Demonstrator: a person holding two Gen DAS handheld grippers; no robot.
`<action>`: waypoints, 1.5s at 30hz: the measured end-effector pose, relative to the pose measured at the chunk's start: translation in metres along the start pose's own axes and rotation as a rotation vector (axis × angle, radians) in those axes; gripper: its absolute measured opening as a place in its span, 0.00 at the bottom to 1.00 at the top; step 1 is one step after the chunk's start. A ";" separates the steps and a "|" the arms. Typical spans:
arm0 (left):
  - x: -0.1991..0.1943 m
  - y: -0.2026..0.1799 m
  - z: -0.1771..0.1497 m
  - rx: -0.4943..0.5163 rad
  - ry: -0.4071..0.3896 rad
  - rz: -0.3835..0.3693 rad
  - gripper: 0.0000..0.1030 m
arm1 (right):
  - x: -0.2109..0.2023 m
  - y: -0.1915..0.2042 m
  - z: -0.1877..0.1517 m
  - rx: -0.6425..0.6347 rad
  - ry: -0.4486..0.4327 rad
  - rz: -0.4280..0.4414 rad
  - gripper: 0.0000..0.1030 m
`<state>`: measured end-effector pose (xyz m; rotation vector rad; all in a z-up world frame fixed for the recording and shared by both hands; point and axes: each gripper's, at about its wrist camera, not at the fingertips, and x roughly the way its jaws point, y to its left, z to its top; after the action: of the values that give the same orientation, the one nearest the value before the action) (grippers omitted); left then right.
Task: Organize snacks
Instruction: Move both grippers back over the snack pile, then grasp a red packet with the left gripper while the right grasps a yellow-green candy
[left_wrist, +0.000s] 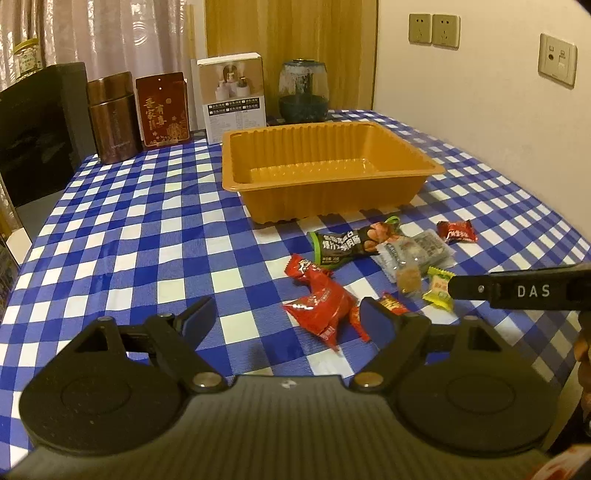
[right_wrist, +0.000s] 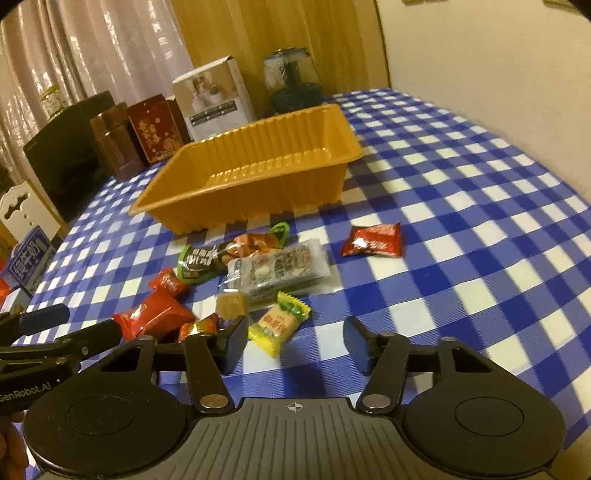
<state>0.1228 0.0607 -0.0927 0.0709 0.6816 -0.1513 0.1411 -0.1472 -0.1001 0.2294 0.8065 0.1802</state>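
An empty orange tray (left_wrist: 428, 162) (right_wrist: 332, 133) stands on the blue checked tablecloth. Several snack packets lie in front of it: a red packet (left_wrist: 321, 306) (right_wrist: 155, 317), a dark green-edged packet (left_wrist: 343, 245) (right_wrist: 210, 258), a clear cracker packet (left_wrist: 417, 249) (right_wrist: 280, 269), a yellow candy (left_wrist: 437, 290) (right_wrist: 277, 325) and a small red packet apart to the right (left_wrist: 456, 230) (right_wrist: 373, 240). My left gripper (left_wrist: 286, 317) is open, low over the cloth just left of the red packet. My right gripper (right_wrist: 295, 341) is open, just in front of the yellow candy.
At the table's back stand a brown canister (left_wrist: 112, 114), a red box (left_wrist: 162, 110), a white box (left_wrist: 234, 96) and a glass jar (left_wrist: 303, 92). A black box (left_wrist: 40, 129) is at the left. A wall (left_wrist: 480, 92) bounds the right side.
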 end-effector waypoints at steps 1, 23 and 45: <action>0.002 0.001 0.000 0.001 0.002 -0.002 0.81 | 0.002 0.001 0.000 0.000 0.002 -0.001 0.49; 0.025 -0.002 0.005 0.093 0.010 -0.060 0.76 | 0.027 0.024 -0.005 -0.188 0.028 -0.105 0.25; 0.050 -0.029 0.004 0.320 0.112 -0.115 0.28 | 0.013 0.011 -0.011 -0.158 0.031 -0.078 0.23</action>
<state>0.1587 0.0255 -0.1221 0.3494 0.7690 -0.3682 0.1409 -0.1321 -0.1132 0.0464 0.8259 0.1730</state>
